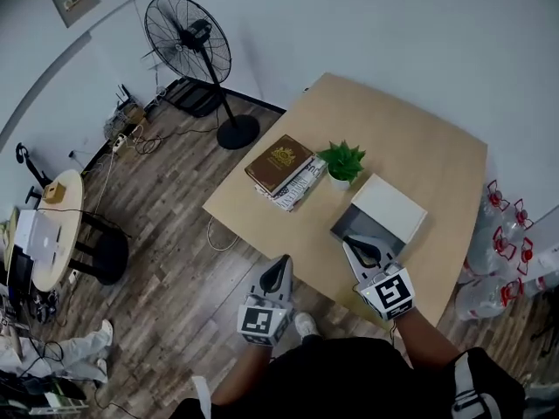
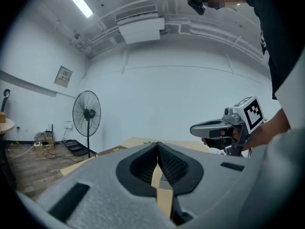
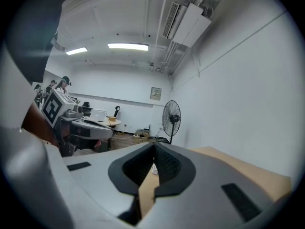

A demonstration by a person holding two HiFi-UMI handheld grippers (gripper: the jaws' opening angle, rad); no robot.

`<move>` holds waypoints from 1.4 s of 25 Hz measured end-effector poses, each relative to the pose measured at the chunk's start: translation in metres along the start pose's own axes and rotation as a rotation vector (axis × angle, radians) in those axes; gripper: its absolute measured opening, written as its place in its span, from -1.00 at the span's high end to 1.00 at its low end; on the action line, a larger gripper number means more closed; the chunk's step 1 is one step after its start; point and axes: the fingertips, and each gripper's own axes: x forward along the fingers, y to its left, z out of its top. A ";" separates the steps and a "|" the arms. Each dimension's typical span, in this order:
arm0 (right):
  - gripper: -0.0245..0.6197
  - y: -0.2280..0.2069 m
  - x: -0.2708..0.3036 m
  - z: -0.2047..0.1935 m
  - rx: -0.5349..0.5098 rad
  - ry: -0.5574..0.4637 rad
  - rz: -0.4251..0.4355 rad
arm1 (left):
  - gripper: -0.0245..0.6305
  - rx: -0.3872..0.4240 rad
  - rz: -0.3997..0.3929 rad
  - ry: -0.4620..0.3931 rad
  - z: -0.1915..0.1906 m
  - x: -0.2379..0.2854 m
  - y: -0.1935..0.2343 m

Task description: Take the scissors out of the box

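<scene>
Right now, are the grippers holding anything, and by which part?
Nothing is held. The left gripper and the right gripper both have their jaws shut together, with nothing between them.

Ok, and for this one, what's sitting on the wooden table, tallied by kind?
Stack of books: 1
Potted plant: 1
Box, its white lid slid partly off: 1
Total: 3

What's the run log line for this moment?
left hand-held gripper: shut, empty | right hand-held gripper: shut, empty, near box | scissors: not visible
</scene>
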 end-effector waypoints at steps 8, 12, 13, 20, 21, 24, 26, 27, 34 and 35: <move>0.94 -0.033 0.022 -0.017 0.014 0.074 -0.154 | 0.93 0.005 -0.153 0.011 0.006 0.030 0.025; 0.86 -0.059 0.015 -0.033 0.021 0.136 -0.215 | 0.93 0.009 -0.200 -0.003 0.006 0.043 0.025; 0.83 -0.066 0.013 -0.038 0.025 0.158 -0.225 | 0.93 0.009 -0.210 -0.003 0.006 0.046 0.023; 0.56 -0.098 0.013 -0.097 -0.001 0.400 -0.171 | 0.93 -0.018 -0.238 0.000 0.009 0.073 0.015; 0.56 -0.101 0.013 -0.108 -0.001 0.440 -0.154 | 0.93 -0.020 -0.236 -0.012 0.012 0.078 0.013; 0.54 -0.102 0.013 -0.144 0.005 0.569 -0.089 | 0.93 -0.032 -0.225 -0.013 0.011 0.085 0.010; 0.53 -0.100 0.014 -0.169 0.011 0.651 -0.035 | 0.93 -0.039 -0.215 0.000 0.004 0.089 0.009; 0.53 -0.098 0.014 -0.181 0.014 0.691 -0.010 | 0.93 -0.042 -0.209 0.005 0.002 0.089 0.009; 0.51 -0.091 0.010 -0.252 0.011 0.932 0.109 | 0.93 -0.069 -0.154 0.028 -0.009 0.089 0.009; 0.50 -0.091 0.011 -0.258 0.012 0.951 0.113 | 0.93 -0.068 -0.144 0.031 -0.009 0.088 0.010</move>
